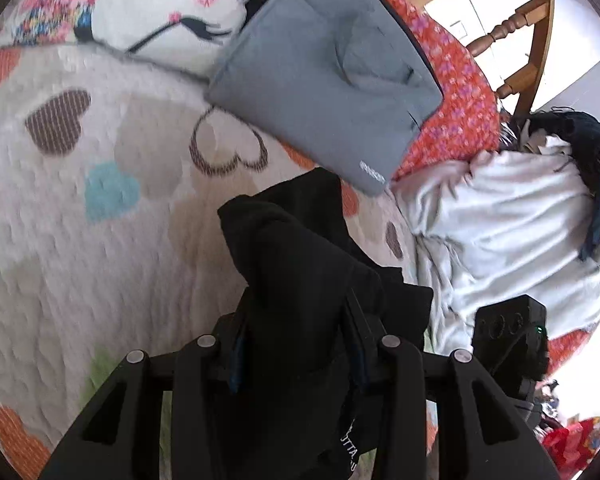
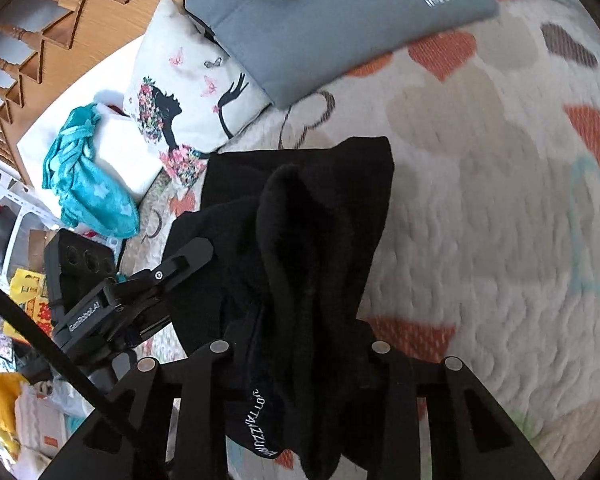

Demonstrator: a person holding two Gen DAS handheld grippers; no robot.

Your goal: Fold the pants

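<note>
The black pants point(image 1: 300, 264) hang bunched above a white bedspread with coloured hearts point(image 1: 100, 240). My left gripper point(image 1: 296, 320) is shut on a bunch of the black fabric, which hides the fingertips. In the right wrist view my right gripper point(image 2: 300, 320) is shut on the same black pants point(image 2: 308, 216), near a waistband with white lettering point(image 2: 256, 420). The left gripper point(image 2: 180, 268) shows at the left of that view, close beside the fabric. The right gripper's body point(image 1: 508, 340) shows at the lower right of the left wrist view.
A grey cushion point(image 1: 324, 76) and a white printed pillow point(image 1: 140, 4) lie at the far side of the bed. A pile of pale laundry point(image 1: 512, 240) and a red floral cloth point(image 1: 456, 92) sit to the right. A teal garment point(image 2: 88, 176) lies by the bed's edge.
</note>
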